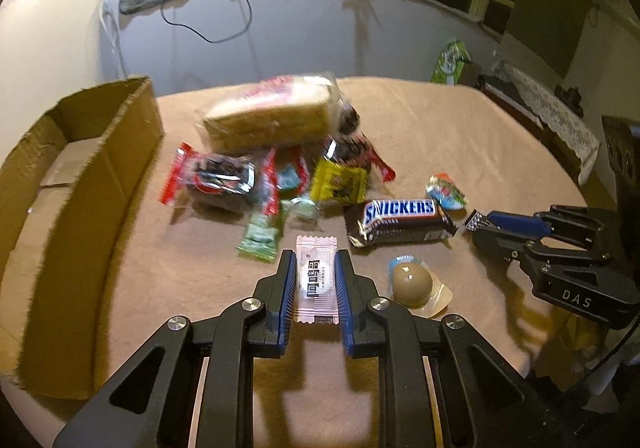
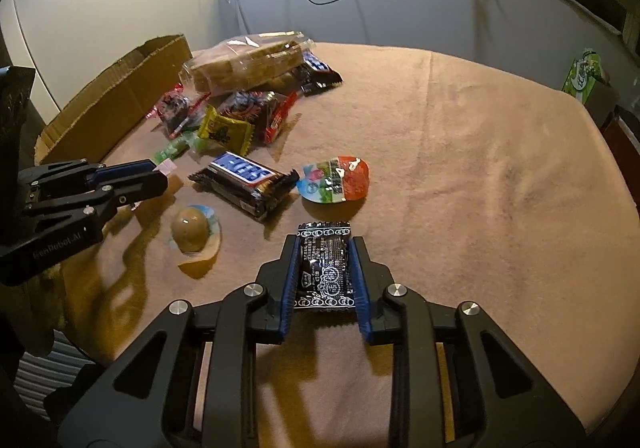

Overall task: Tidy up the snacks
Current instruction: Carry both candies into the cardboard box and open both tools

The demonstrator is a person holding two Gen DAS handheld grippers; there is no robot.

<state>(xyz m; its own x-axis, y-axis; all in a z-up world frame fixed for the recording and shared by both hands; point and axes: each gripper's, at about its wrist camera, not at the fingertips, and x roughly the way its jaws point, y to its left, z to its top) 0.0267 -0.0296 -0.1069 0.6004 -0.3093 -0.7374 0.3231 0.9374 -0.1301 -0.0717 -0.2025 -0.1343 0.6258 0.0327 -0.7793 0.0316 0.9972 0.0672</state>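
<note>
While the bread bag [image 1: 269,113] blurs behind the Snickers bar [image 1: 400,222], left hand-held gripper [image 1: 316,268] clamps a pale sachet [image 1: 315,280] before it, right hand-held gripper [image 2: 325,260] a black packet [image 2: 325,268] beside it.

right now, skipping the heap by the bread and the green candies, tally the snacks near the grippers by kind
Sachets: 2, the white sachet in the left gripper and the black sachet in the right gripper
Jelly cups: 2, the brown jelly cup and the colourful-lidded jelly cup
Snickers bar: 1
Total: 5
</note>
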